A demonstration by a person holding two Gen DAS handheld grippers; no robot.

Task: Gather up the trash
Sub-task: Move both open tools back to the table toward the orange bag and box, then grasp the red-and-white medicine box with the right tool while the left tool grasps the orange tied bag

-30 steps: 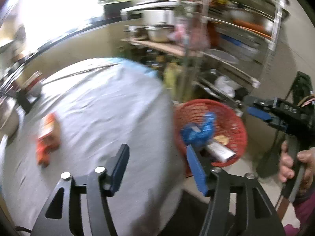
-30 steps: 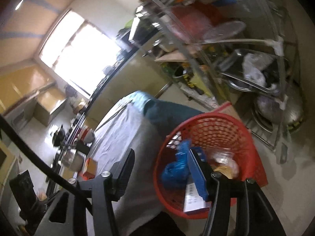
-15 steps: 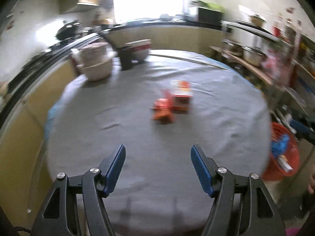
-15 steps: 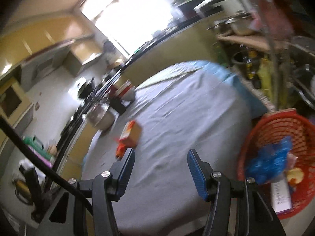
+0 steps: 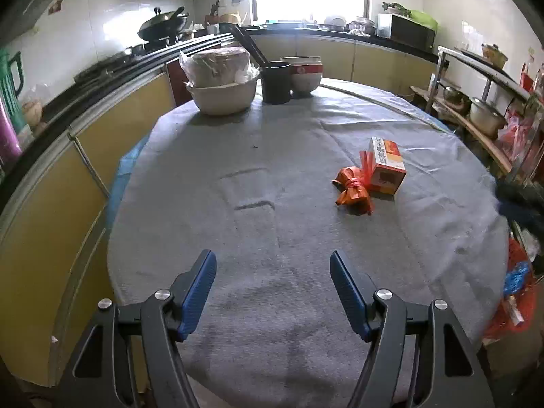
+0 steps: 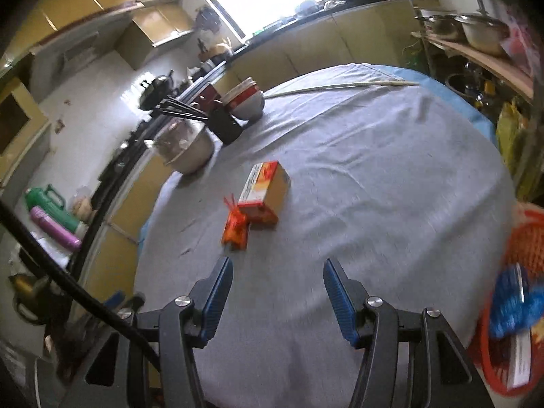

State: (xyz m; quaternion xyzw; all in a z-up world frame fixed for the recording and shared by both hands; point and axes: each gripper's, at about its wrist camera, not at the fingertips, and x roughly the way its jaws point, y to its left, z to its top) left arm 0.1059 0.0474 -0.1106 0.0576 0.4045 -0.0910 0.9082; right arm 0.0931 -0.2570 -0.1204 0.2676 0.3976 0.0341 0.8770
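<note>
Trash left on the table: orange wrapper bundle [image 5: 353, 191] touching a small carton [image 5: 387, 165], right of centre on the grey tablecloth [image 5: 238, 176]. Left wrist view: left gripper [image 5: 273, 284] jaws apart, empty, over the near edge, well short of both. Best bet: angle right, straddle the bundle's knotted middle.

Right wrist view: right gripper [image 6: 278, 290] jaws apart, nothing between, bundle [image 6: 235, 227] near ahead-left, carton [image 6: 267, 192] just beyond. Red basket [image 6: 523, 238] at right, off the table, already holding trash. Take the carton across its narrow sides, avoid shoving it.
</note>
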